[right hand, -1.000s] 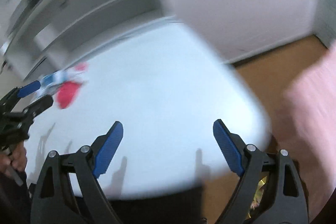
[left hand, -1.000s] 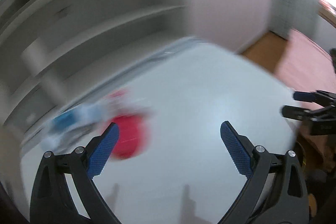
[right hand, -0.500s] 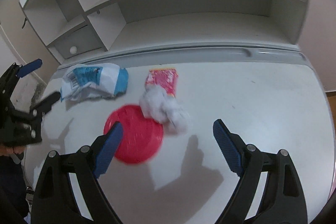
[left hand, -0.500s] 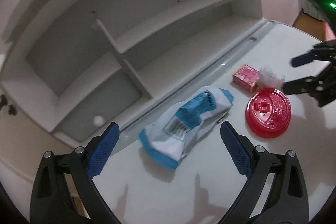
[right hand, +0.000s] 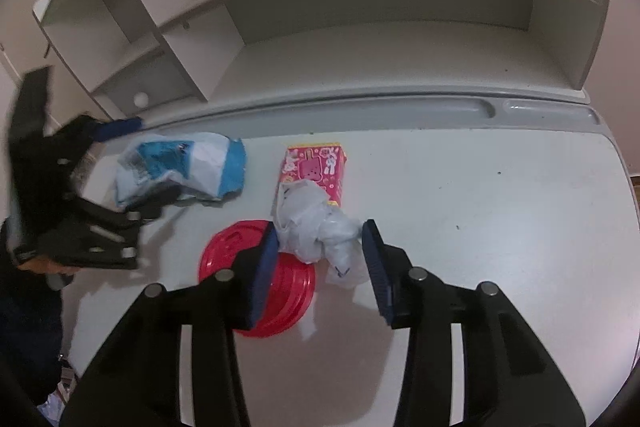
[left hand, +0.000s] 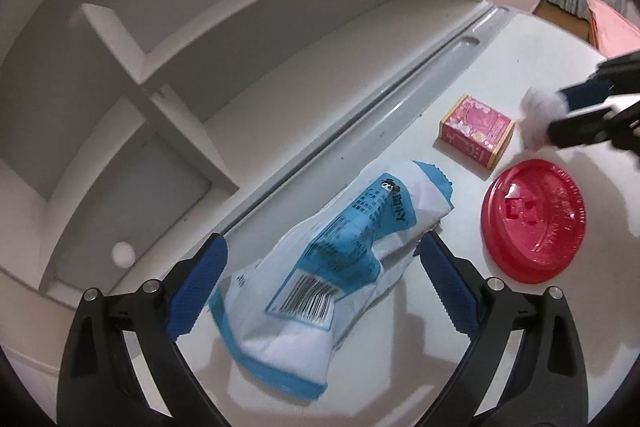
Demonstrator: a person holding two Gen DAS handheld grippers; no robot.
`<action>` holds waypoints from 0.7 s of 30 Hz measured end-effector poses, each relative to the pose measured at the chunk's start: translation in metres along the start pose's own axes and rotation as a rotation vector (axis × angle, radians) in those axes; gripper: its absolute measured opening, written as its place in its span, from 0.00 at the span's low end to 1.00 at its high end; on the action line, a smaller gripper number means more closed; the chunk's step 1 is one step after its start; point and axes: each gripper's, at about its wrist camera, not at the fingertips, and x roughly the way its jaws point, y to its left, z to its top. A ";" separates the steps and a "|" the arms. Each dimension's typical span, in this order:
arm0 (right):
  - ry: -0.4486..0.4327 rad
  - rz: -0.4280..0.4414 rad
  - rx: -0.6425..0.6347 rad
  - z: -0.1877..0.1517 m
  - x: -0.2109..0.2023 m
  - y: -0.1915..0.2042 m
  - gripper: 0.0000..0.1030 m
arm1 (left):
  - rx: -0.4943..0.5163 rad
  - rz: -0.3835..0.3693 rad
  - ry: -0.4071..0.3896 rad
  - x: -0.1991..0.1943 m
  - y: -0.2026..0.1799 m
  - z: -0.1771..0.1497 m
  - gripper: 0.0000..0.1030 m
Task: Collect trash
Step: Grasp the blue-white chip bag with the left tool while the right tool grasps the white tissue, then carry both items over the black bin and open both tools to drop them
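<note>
Far left, behind the white desk (right hand: 480, 207): a white shelf unit (left hand: 280, 27) with open compartments, a star cut-out high in the back panel, and low down a small drawer with a round white knob (left hand: 122, 254). Along the desk's back edge, a long grey pen groove (right hand: 400, 107).

Next over, the left gripper (left hand: 322, 242), angled down toward the desk, jaws spread wide, nothing gripped. Between its blue pads, a crumpled blue-and-white snack wrapper (left hand: 340, 259), barcode side up, lying on the desk close to the groove. Right-hand pad just beside the wrapper's edge, left-hand pad clear of it.

Further right, a small pink printed carton (left hand: 476, 129), lying flat near the groove, apart from the wrapper. In front of it, toward the cameras, a red plastic cup lid (left hand: 534, 223), flat on the desk, just apart from the carton in the left wrist view.

Rightmost of the trash, a wad of white tissue (right hand: 308, 211), resting against the carton's near end and partly over the lid's edge. Over it the right gripper (right hand: 320, 227), pointed steeply down, jaws just now closing and narrowed to a partial gap, blue pads against either side of the wad. Wad gripped but on the desk, not lifted.
</note>
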 end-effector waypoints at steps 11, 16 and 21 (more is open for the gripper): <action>-0.066 -0.006 0.082 -0.030 -0.051 -0.025 0.40 | -0.082 0.009 0.053 0.001 0.008 0.001 0.43; -0.092 -0.033 0.139 -0.053 -0.075 -0.046 0.40 | -0.149 0.033 0.014 -0.030 0.005 0.000 0.34; -0.140 -0.096 0.219 -0.091 -0.117 -0.082 0.40 | -0.191 -0.004 -0.057 -0.072 -0.026 0.013 0.34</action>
